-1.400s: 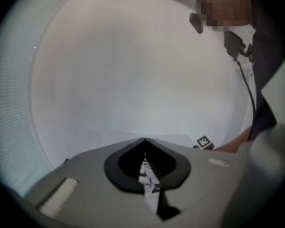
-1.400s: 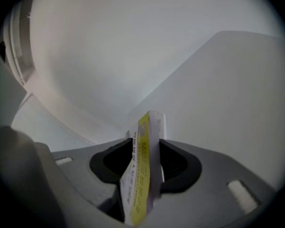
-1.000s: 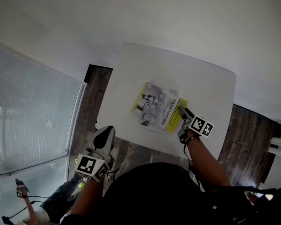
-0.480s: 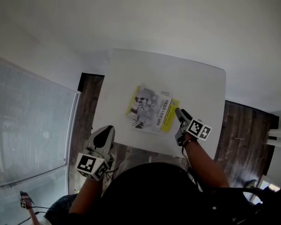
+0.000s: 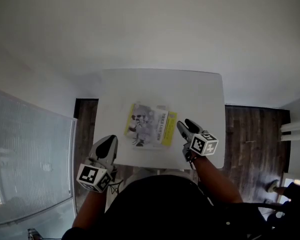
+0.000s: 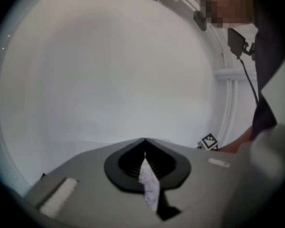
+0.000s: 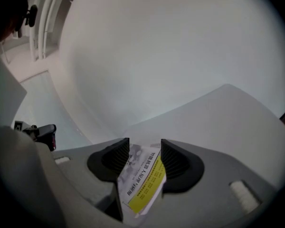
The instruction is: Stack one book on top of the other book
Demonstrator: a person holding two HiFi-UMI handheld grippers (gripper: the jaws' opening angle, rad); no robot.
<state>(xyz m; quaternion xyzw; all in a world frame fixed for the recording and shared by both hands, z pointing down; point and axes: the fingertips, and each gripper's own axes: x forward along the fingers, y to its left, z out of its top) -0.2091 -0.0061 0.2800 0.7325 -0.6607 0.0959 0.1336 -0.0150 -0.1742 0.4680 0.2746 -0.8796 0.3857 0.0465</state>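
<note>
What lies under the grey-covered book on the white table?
At the left of the grey-covered book a thin yellow edge peeks out, probably the second book; its cover is hidden. Both rest on the white table.

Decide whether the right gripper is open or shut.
Open: the right gripper has its jaws apart. The book seen through the gap lies flat on the table, not gripped, with the gripper beside its edge.

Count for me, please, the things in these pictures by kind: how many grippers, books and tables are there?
Grippers: 2 (left gripper, right gripper)
Books: 2, stacked (top book, yellow book showing at its edges)
Tables: 1 (table)
Total: 5
</note>
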